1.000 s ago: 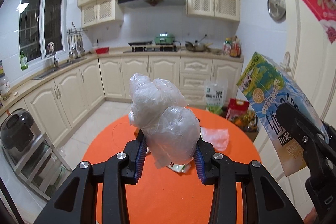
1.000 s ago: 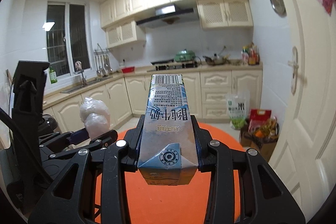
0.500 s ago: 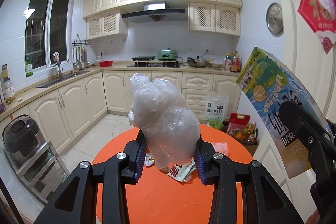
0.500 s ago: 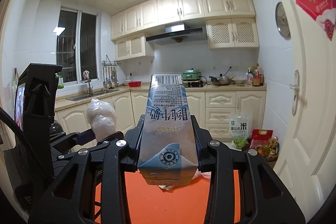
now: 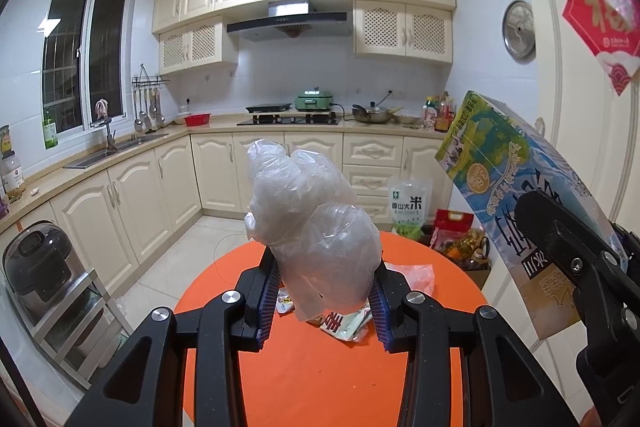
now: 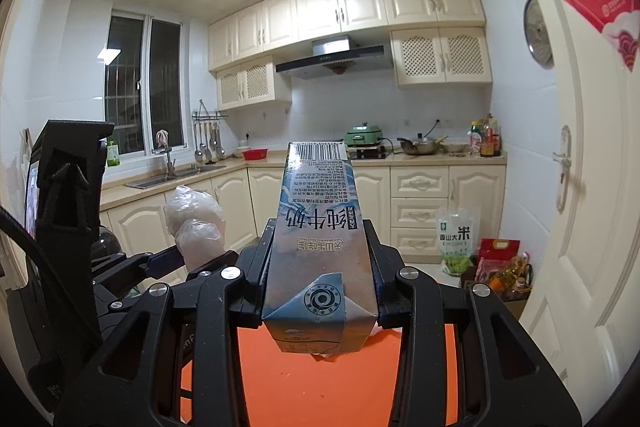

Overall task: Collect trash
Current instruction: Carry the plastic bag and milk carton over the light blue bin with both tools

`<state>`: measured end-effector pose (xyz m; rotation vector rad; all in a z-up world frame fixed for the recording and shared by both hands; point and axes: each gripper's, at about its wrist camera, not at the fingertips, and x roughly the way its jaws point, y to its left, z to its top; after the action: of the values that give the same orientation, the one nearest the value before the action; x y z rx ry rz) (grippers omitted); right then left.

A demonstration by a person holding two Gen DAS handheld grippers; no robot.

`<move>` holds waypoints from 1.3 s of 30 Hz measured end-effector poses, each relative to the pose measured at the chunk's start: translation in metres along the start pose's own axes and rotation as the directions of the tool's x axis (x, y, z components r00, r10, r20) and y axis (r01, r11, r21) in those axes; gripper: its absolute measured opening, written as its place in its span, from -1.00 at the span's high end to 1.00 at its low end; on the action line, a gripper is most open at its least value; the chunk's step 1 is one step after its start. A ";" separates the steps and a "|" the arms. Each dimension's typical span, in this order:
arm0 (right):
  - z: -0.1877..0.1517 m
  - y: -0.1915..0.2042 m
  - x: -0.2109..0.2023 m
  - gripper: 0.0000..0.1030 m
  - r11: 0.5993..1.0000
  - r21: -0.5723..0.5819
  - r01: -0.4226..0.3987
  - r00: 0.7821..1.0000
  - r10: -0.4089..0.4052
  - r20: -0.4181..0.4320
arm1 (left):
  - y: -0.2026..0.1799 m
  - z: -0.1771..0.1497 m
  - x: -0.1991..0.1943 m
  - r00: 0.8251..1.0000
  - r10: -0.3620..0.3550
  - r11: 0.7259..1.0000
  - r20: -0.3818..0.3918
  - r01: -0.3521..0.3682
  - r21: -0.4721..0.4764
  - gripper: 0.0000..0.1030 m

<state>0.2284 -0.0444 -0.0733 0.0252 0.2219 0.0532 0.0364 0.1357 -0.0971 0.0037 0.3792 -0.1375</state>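
Left tongs (image 5: 322, 301) clamp a crumpled plastic bag (image 5: 316, 231); right tongs (image 6: 320, 269) clamp a milk carton (image 6: 320, 247). Both items are held above the orange counter (image 5: 320, 379), probably for carrying to disposal. Wrappers (image 5: 344, 323) remain at the counter's far side, uncollected.

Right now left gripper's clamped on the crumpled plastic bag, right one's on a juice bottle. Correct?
One error: the right gripper holds a milk carton, not a bottle, as the right wrist view shows. The left gripper is indeed clamped on the crumpled plastic bag.
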 end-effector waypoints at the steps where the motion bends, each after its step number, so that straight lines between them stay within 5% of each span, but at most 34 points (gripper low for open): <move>1: 0.000 0.000 0.001 0.31 1.000 0.001 0.001 1.000 -0.001 -0.002 | 0.000 0.003 0.000 1.000 0.001 1.000 -0.002 -0.001 0.001 0.29; 12: -0.005 -0.005 0.009 0.31 1.000 0.010 0.007 1.000 -0.007 -0.026 | -0.007 0.016 0.015 1.000 0.009 1.000 -0.027 -0.010 -0.004 0.29; 22: -0.024 -0.032 0.013 0.31 0.994 0.071 0.079 0.993 -0.072 -0.094 | -0.034 0.019 0.053 0.987 -0.053 0.998 -0.151 0.059 0.038 0.29; 32: -0.050 -0.096 0.004 0.31 0.957 0.175 0.232 0.962 -0.199 -0.186 | -0.106 0.019 0.092 0.944 -0.160 0.968 -0.289 0.208 0.143 0.29; 39: -0.067 -0.147 -0.022 0.31 0.903 0.215 0.371 0.917 -0.321 -0.235 | -0.155 0.025 0.112 0.900 -0.243 0.926 -0.362 0.327 0.192 0.29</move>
<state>0.1997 -0.1908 -0.1379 0.2390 0.4262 -0.3335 0.1277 -0.0334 -0.1121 0.2223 0.6991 -0.4823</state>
